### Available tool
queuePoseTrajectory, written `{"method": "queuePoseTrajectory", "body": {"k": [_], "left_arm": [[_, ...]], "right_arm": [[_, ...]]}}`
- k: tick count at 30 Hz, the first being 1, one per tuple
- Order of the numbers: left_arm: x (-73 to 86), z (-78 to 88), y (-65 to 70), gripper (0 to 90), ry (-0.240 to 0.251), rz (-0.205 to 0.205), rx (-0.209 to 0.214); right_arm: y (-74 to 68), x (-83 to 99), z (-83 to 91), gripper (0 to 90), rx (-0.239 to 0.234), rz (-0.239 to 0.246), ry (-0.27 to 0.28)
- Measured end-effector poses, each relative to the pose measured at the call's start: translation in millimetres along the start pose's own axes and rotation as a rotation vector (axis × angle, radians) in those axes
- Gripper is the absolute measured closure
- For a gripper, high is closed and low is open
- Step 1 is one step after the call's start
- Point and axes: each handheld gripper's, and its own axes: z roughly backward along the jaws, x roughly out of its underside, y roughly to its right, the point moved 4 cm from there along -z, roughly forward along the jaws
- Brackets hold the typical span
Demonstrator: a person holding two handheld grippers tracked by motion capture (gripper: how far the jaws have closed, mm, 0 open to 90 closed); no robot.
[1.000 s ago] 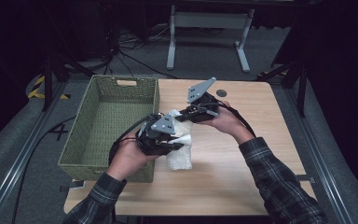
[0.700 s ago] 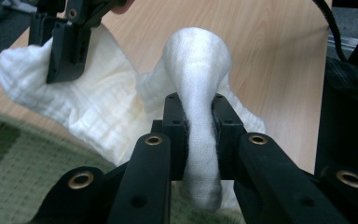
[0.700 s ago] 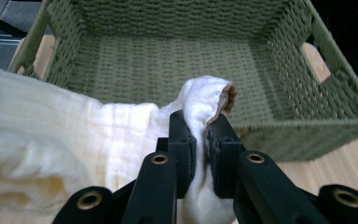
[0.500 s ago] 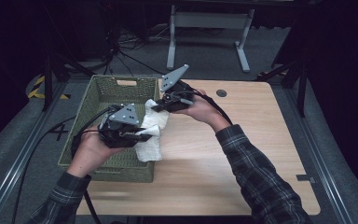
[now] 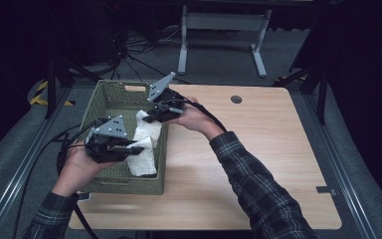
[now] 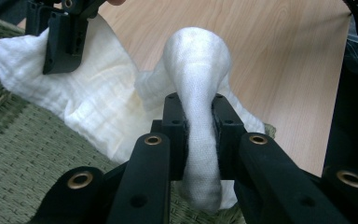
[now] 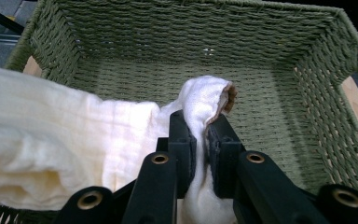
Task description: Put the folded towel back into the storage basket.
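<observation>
Both claws are clamped on the same white cloth (image 5: 144, 144). The left claw (image 5: 132, 147) pinches a fold of it near the basket's right wall, and the right claw (image 5: 151, 117) pinches another bunched edge farther back. From where I stand, the table (image 5: 258, 164) is the biggest thing here, pale wood, with the green woven basket (image 5: 107, 99) sitting on its left end. The cloth hangs between the two claws over the right side of the basket, its lower part drooping against that wall. In the left gripper view the cloth is squeezed tight between the black pads (image 6: 175, 123), puffing out above them (image 6: 196, 51). In the right gripper view a pinch of cloth (image 7: 207, 100) stands up between the pads, with the basket's woven floor (image 7: 168, 79) behind it. A small dark round fitting (image 5: 236, 99) sits in the tabletop near the far edge.
</observation>
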Motion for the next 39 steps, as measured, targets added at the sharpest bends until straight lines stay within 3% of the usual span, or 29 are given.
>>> {"method": "queuePoseTrajectory", "body": {"k": [6, 9, 12, 18, 29, 39], "left_arm": [[6.1, -6.7, -2.6, 79.1, -0.021, 0.014, 0.000], [10.2, -12.6, -1.2, 77.7, -0.025, 0.017, 0.021], [13.4, -18.9, -1.1, 56.9, -0.021, 0.019, 0.017], [17.5, -26.2, -4.2, 43.0, 0.001, 0.049, -0.002], [16.7, -28.6, -5.9, 39.6, 0.023, 0.064, -0.002], [12.6, -34.3, -11.0, 38.2, 0.035, 0.075, -0.002]], "right_arm": [[0.2, -0.2, -8.0, 82.2, -0.013, -0.002, 0.000], [-1.2, -0.5, -12.8, 82.2, -0.027, 0.000, 0.002], [-3.3, 2.3, -16.5, 82.2, -0.032, 0.000, -0.005], [-0.5, 9.2, -26.1, 82.1, -0.040, -0.016, -0.012], [18.2, 15.7, -35.2, 82.1, -0.032, -0.028, -0.024], [49.0, 13.5, -29.5, 82.1, 0.011, -0.035, -0.025]]}}
